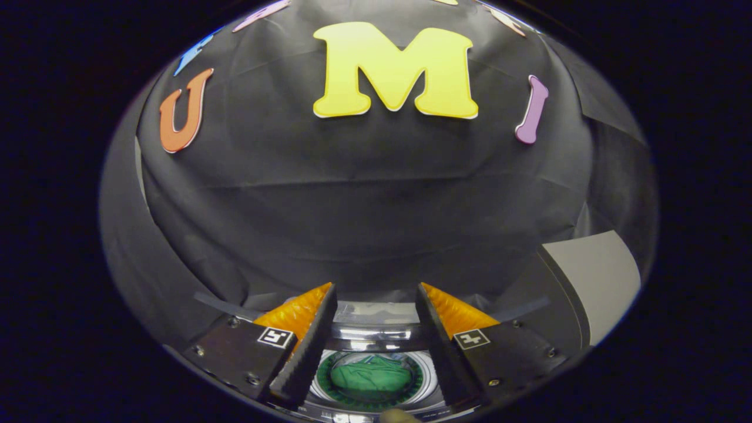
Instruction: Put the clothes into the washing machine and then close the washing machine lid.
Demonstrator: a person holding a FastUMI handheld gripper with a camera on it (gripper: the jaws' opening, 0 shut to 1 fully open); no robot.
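Observation:
My gripper (pixel 376 294) is open, its two fingers spread apart with nothing between them. Below and between the fingers I look down on the washing machine (pixel 376 338) with its round drum opening. A green garment (pixel 371 376) lies bunched inside the drum, ringed by the drum's green rim. The gripper hangs above the machine, apart from the garment. The machine's lid is not clear to me from here.
The booth's black cloth wall (pixel 364 205) rises just beyond the machine. A grey panel with a dark edge (pixel 593 282) stands to the right of the right finger. A small rounded tan thing (pixel 396 416) shows just in front of the machine.

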